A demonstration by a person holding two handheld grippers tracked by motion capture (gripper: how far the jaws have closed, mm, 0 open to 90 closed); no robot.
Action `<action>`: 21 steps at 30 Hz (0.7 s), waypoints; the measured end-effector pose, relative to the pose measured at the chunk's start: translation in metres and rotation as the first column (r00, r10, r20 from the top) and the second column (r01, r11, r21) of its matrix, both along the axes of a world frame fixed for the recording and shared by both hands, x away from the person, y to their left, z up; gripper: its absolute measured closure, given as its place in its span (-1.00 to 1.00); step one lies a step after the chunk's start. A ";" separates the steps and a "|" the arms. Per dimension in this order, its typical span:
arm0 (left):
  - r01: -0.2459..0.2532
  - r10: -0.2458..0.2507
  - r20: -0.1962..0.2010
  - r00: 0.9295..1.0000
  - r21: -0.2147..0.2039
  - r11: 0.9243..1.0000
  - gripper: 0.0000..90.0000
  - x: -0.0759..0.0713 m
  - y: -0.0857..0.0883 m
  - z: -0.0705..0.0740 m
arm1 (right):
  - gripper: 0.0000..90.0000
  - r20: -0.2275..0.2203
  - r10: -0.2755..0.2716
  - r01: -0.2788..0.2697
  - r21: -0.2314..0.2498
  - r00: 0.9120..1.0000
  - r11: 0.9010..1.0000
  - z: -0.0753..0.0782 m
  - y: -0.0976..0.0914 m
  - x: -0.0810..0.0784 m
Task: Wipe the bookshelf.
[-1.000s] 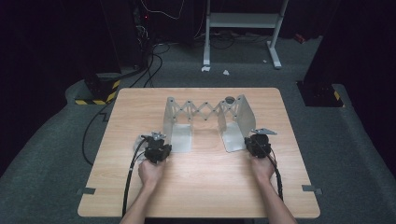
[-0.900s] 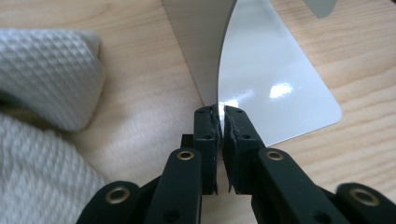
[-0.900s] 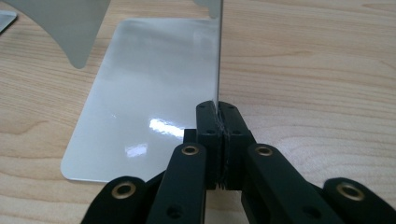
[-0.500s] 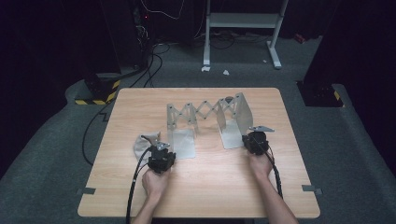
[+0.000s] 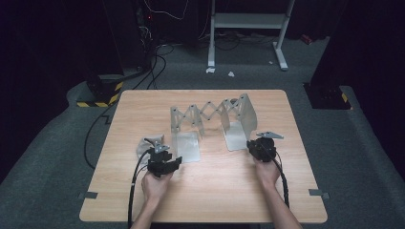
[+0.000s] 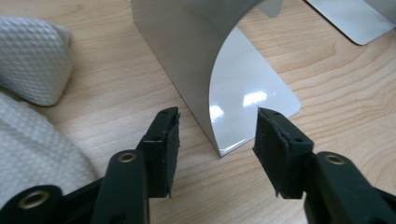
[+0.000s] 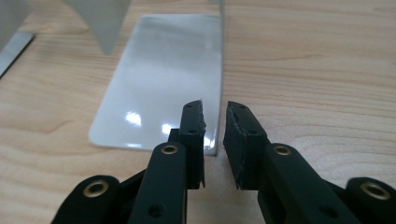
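The left gripper (image 6: 212, 133) is standing with its jaws well apart, having just been opening; the near corner of the left bookend plate (image 6: 233, 98) is sitting in the gap between them, but neither pad is pressing on it. In the high view this gripper (image 5: 165, 164) is sitting at lower left of centre, just below that plate's flat foot (image 5: 186, 145). The right gripper (image 7: 214, 140) is showing a narrow gap, its jaws also having just been opening; the thin edge of the right bookend plate (image 7: 159, 74) is lying in line with that gap, and I cannot tell whether a pad is touching it, though nothing looks squeezed. In the high view it (image 5: 260, 149) is sitting at lower right of centre, against the foot of that plate (image 5: 236, 138).

The expanding bookend (image 5: 210, 121), two bent metal plates joined by a scissor lattice (image 5: 207, 112), is standing upright in the middle of the table (image 5: 215, 200), stretched fairly wide. Judging by both sets of jaws letting go at the plate feet, the step in hand looks like releasing the bookend once its width is set. The next move is likely calling for drawing both grippers back towards the bottom of the frame without nudging the light plates.

Between the plates nothing is standing; the rack is holding no books. A white textured cloth (image 6: 28, 60) is lying at the upper left of the left gripper view, just beside the left plate.
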State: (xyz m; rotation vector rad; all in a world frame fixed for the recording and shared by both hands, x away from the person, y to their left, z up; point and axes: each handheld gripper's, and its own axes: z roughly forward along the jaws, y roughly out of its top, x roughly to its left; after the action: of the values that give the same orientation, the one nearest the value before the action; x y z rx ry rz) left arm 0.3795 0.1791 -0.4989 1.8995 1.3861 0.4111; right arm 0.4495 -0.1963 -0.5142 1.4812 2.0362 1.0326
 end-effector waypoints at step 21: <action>-0.030 0.030 -0.043 0.999 -0.008 1.000 -0.18 0.021 0.039 0.034 | 0.55 -0.047 0.149 -0.151 -0.030 0.988 0.988 0.010 0.055 0.013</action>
State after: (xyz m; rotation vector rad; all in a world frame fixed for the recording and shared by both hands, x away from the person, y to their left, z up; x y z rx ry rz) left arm 0.4009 0.2177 -0.4649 1.8924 1.4439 0.3803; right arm 0.4621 -0.1409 -0.5042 1.3623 2.2139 1.0259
